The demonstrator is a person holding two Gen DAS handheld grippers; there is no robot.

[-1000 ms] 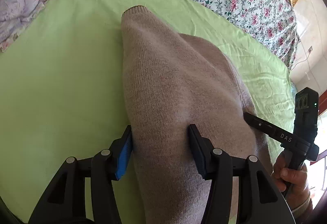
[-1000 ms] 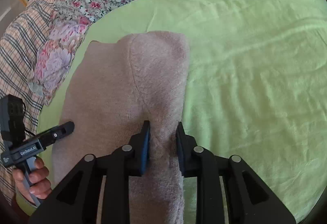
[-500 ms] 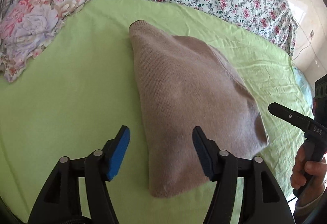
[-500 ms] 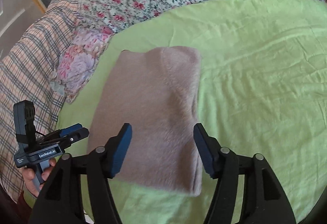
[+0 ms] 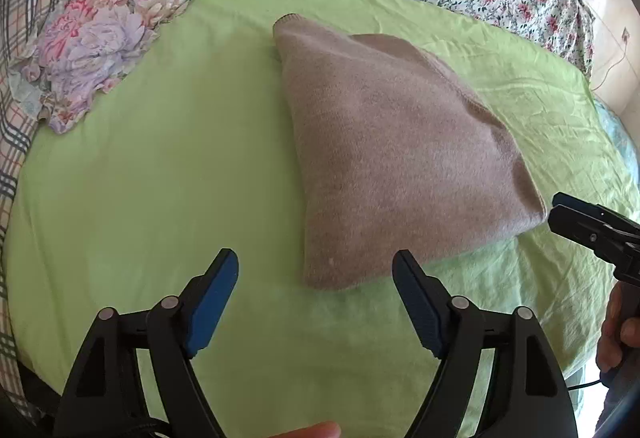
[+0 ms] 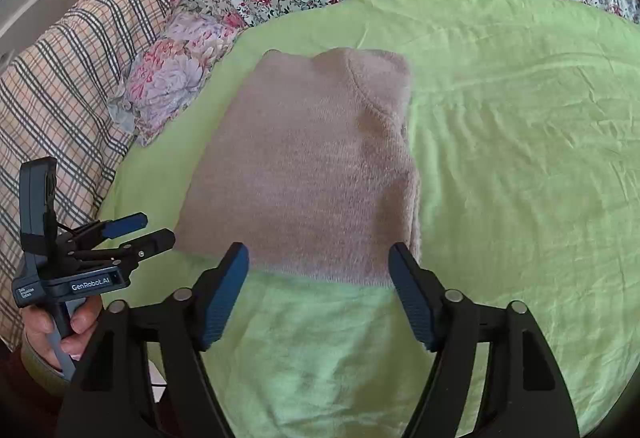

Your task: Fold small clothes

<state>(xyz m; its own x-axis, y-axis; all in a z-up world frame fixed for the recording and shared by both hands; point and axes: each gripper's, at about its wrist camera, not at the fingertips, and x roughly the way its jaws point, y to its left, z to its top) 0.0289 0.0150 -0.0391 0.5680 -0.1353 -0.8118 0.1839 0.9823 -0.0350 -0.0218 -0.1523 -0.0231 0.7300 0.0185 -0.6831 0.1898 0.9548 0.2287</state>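
Both wrist views toward one sweater (image 5: pixel 396 158)

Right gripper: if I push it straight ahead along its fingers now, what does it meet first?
Most likely the near edge of the folded beige sweater lying on the green sheet. The right gripper is open, and that edge sits just beyond its fingertips, though height above the bed is unclear.

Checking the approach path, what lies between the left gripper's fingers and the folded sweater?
Only bare green sheet separates the open left gripper from the sweater, seen in the left wrist view.
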